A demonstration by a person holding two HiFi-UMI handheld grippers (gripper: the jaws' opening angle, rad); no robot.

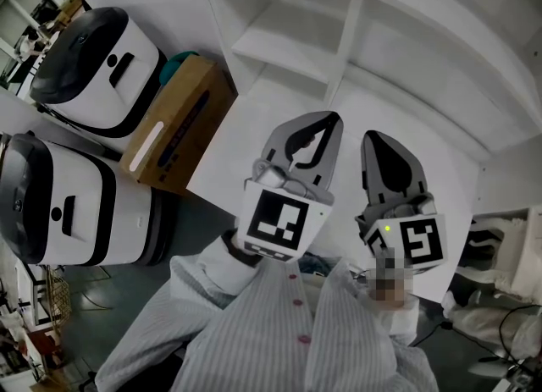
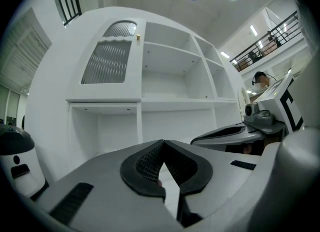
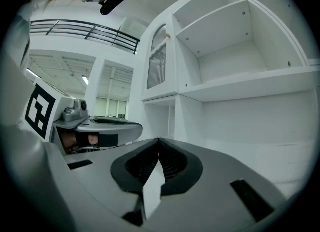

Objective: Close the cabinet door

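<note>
Both grippers are clamped fully shut with nothing in them: left gripper (image 2: 162,142) and right gripper (image 3: 159,140), side by side facing the white cabinet (image 2: 172,88). The cabinet door (image 2: 111,60), the ribbed-panel one, sits up top left and looks flush against the frame.

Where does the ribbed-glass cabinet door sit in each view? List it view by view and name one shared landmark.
Head view: the ribbed-glass door cannot be made out here; only the open shelves show, at top centre.
Left gripper view: ribbed-glass door at upper left, just left of the open shelves.
Right gripper view: ribbed-glass door at upper centre, seen at a steep angle, left of the open shelves.
Shared landmark: the open shelves.
</note>
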